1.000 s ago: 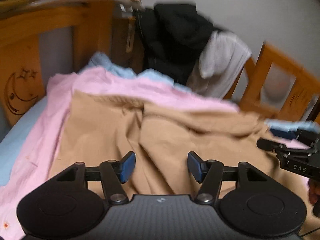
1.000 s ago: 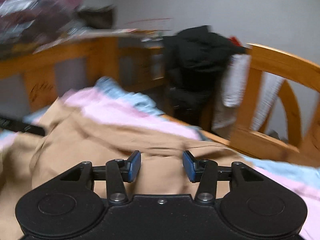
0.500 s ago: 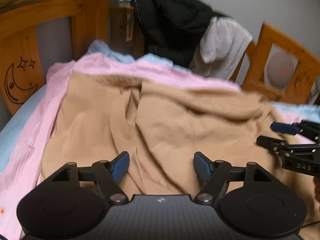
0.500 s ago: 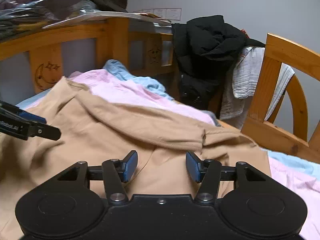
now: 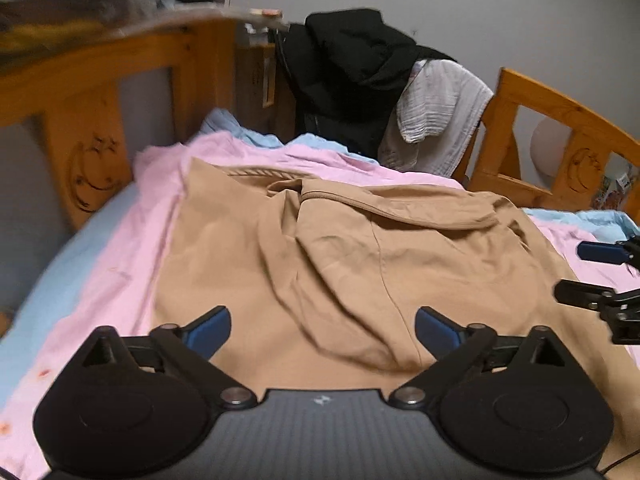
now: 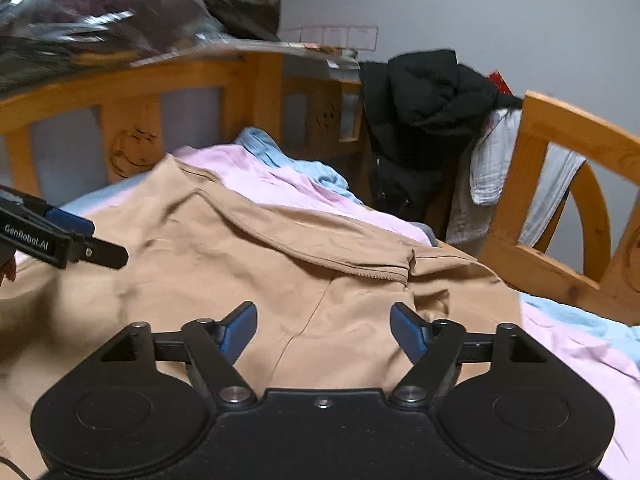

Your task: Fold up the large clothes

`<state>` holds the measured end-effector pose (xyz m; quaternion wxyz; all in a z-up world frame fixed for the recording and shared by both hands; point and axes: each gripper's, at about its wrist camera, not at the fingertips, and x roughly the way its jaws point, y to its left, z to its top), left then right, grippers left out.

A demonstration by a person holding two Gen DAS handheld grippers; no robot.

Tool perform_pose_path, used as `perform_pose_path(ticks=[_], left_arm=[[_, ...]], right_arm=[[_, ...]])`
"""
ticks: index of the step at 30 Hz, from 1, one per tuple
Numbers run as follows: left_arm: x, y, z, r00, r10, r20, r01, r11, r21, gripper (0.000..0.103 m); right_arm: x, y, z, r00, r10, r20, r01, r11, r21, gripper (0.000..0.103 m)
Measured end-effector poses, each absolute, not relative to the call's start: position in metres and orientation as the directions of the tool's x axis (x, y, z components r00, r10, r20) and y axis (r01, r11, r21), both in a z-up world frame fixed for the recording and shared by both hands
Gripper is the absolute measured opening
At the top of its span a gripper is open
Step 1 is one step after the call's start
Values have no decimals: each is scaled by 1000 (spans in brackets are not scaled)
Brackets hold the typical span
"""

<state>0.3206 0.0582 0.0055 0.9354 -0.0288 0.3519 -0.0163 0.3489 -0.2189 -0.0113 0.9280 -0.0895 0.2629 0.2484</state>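
I have the left gripper [image 5: 322, 330] over the near edge of the bed, its jaws spread wide with nothing between them, the blue pads [image 5: 208, 330] clear of the cloth below. The right gripper [image 6: 323, 334] hangs beside it, jaws also wide apart and empty. Each gripper shows at the edge of the other's view.

The tan garment [image 5: 340, 264] lies rumpled across the middle of the bed on a pink sheet [image 5: 132, 256], reaching from the near edge toward the headboard end. A folded-over flap with a stitched hem crosses its upper part, and loose creases run down its centre. A light blue cloth [image 6: 304, 168] peeks out past the pink sheet at the far edge.

At the bed's far corner, a black jacket [image 6: 424, 120] and a white cloth [image 5: 436, 112] are draped over the wooden bed frame [image 6: 560, 184].
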Motion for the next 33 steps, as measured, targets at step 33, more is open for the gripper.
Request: perform_pose_path(ticks=[33], left_arm=[[116, 5, -17, 622, -160, -766, 221, 975, -24, 102]], right_arm=[[111, -223, -67, 581, 216, -785, -640, 718, -276, 102]])
